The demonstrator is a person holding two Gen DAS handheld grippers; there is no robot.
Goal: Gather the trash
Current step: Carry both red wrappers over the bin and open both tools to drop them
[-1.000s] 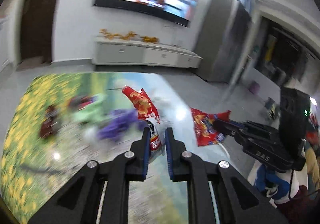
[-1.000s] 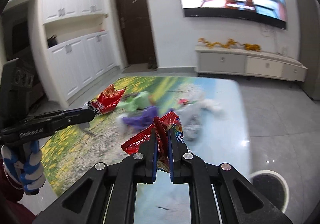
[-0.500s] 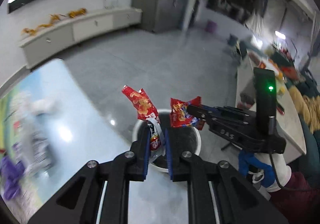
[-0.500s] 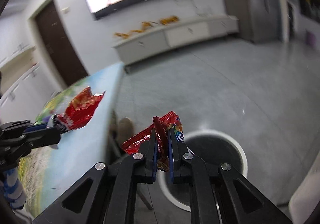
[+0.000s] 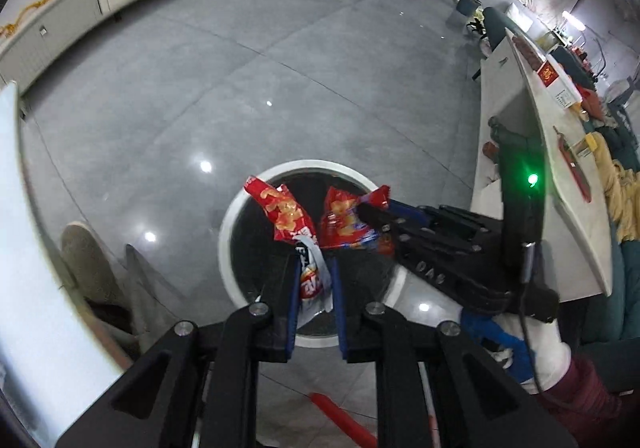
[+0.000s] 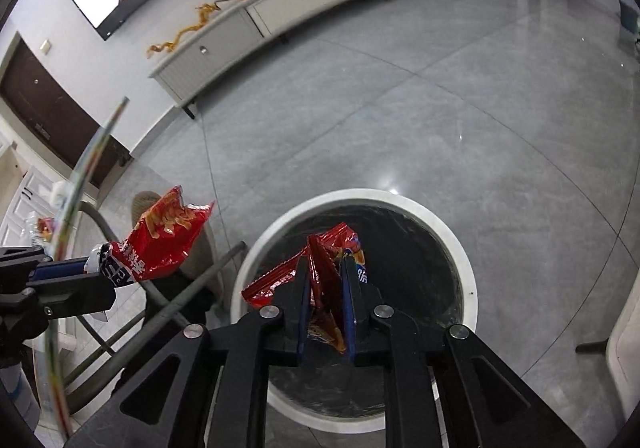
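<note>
A round bin with a white rim (image 5: 232, 232) (image 6: 468, 260) and a black liner stands on the grey floor below both grippers. My left gripper (image 5: 315, 260) (image 6: 88, 268) is shut on the white end of a red chip bag (image 5: 286, 214) (image 6: 164, 236). In the left wrist view the bag hangs over the bin's mouth. My right gripper (image 6: 326, 260) (image 5: 368, 208) is also above the bin. Its jaws are opening, with a crumpled red snack wrapper (image 6: 324, 244) (image 5: 344, 222) still between the pads.
The table's pale edge (image 5: 16, 248) runs down the left. Grey chair legs (image 6: 192, 288) and a tan seat (image 5: 80, 256) stand beside the bin. A cluttered white counter (image 5: 540, 120) is at the right. A gloved hand (image 5: 516, 344) holds the right gripper.
Both grippers swung off the flowered table, tilted down and came over the bin with their wrappers. The right gripper's jaws have parted wider than before.
</note>
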